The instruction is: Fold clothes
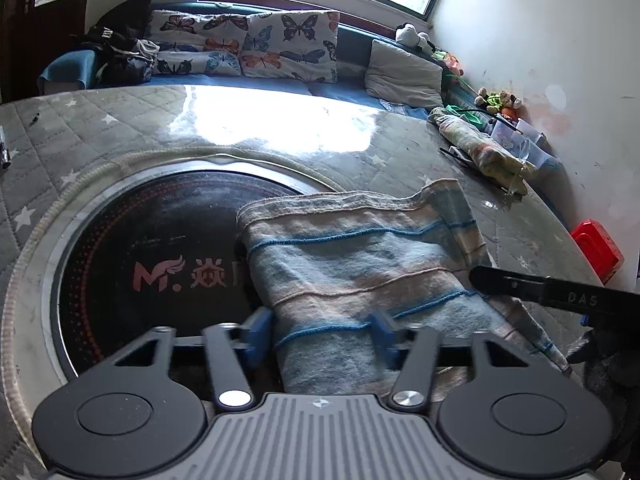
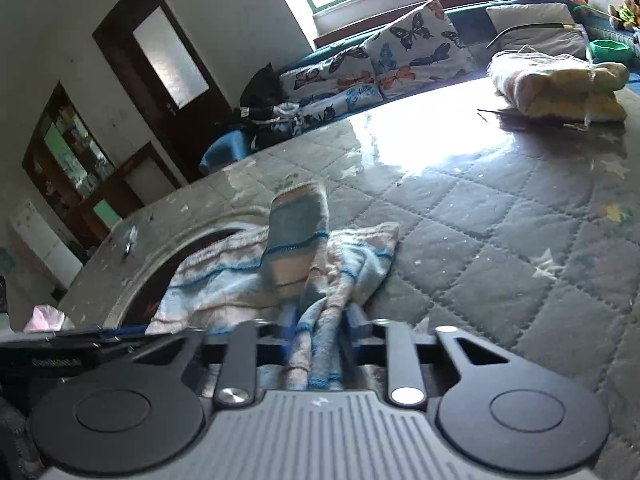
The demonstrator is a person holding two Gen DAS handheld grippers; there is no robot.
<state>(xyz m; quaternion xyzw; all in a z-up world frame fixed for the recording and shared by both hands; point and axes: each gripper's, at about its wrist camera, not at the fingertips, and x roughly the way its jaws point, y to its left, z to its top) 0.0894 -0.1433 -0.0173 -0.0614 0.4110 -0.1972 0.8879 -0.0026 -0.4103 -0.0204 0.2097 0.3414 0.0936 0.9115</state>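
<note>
A striped blue, peach and white cloth [image 1: 360,264] lies partly folded on the quilted grey table cover, over the edge of a round black cooktop [image 1: 152,256]. My left gripper [image 1: 320,332] is open, its blue fingers [image 1: 256,336] wide apart with the cloth's near end between them. The right gripper's black body [image 1: 560,292] reaches in over the cloth's right edge. In the right wrist view the cloth [image 2: 240,276] is bunched, and my right gripper [image 2: 320,320] is closed around a gathered fold of it that stands up in front.
A folded pale yellow and pink cloth [image 1: 484,148] [image 2: 560,80] lies at the table's far right beside clear plastic hangers. A sofa with butterfly cushions [image 1: 248,44] runs behind the table. A red box [image 1: 598,248] sits by the right wall. A door [image 2: 160,68] is at the left.
</note>
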